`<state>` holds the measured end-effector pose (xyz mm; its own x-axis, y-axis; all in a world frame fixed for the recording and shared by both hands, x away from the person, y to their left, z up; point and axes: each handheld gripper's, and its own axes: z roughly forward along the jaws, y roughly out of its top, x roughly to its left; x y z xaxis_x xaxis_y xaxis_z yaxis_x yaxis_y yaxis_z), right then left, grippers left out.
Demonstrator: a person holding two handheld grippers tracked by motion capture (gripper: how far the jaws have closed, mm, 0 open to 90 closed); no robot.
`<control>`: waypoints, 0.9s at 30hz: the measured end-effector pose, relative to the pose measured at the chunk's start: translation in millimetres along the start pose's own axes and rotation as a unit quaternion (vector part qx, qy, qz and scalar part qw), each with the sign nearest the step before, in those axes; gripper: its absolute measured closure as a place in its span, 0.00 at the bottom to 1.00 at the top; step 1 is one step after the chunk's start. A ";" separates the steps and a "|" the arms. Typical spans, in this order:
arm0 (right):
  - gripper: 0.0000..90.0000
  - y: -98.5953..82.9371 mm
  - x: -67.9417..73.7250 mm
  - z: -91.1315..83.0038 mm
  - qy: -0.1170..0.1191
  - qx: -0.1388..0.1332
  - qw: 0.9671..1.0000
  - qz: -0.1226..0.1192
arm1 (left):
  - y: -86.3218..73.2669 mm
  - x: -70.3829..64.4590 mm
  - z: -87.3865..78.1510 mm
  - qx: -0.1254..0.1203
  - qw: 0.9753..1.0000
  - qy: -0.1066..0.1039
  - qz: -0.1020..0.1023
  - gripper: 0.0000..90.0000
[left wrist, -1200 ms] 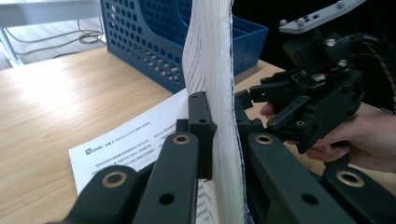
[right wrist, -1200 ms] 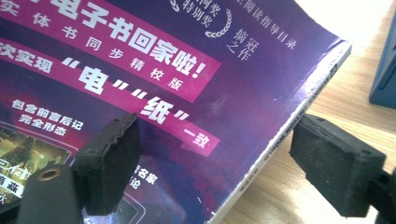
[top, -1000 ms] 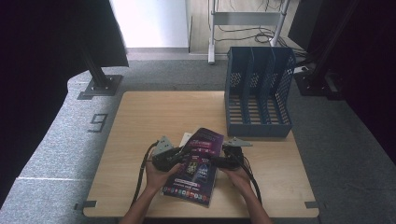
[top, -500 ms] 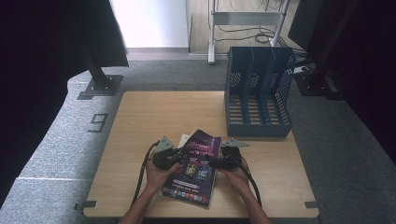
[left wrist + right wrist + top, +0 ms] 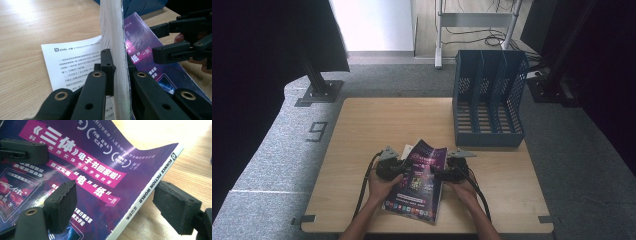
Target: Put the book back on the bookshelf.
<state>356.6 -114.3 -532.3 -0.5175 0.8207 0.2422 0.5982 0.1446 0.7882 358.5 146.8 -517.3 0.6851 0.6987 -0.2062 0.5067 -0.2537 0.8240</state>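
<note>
A purple magazine (image 5: pixel 417 185) lies at the table's front middle, between both hands. My left gripper (image 5: pixel 404 167) is shut on its open page edge; in the left gripper view the thick white stack of pages (image 5: pixel 113 37) stands upright between the jaws of the left gripper (image 5: pixel 118 62). A loose white printed page (image 5: pixel 75 60) lies flat under it. My right gripper (image 5: pixel 117 205) is open and straddles the spine (image 5: pixel 152 187): one pad sits over the purple cover (image 5: pixel 87 165), the other past the spine over bare wood. The right gripper (image 5: pixel 153 41) also appears across the cover.
A blue mesh file rack (image 5: pixel 489 100) with several slots stands at the back right of the wooden table (image 5: pixel 377 120). Black cables trail from both grippers toward the front edge. Grey floor surrounds the table.
Almost nothing differs. Both hands and the magazine stay nearly where they were, the magazine's far edge shifting only slightly.
</note>
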 end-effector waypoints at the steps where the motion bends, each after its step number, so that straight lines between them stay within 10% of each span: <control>1: 0.21 0.0 0.0 0.3 0.000 0.000 1.000 0.000 | -0.3 0.5 0.6 0.002 1.000 0.000 0.000 0.95; 27: 0.23 1.6 0.1 13.1 0.000 0.014 1.000 0.002 | -8.3 12.4 13.5 0.039 0.999 0.012 -0.018 0.94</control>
<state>365.5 -106.8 -538.4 -0.5149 0.8217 0.2444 0.6167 0.1570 0.7714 369.8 148.6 -533.7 0.6527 0.7245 -0.2213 0.5707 -0.2782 0.7726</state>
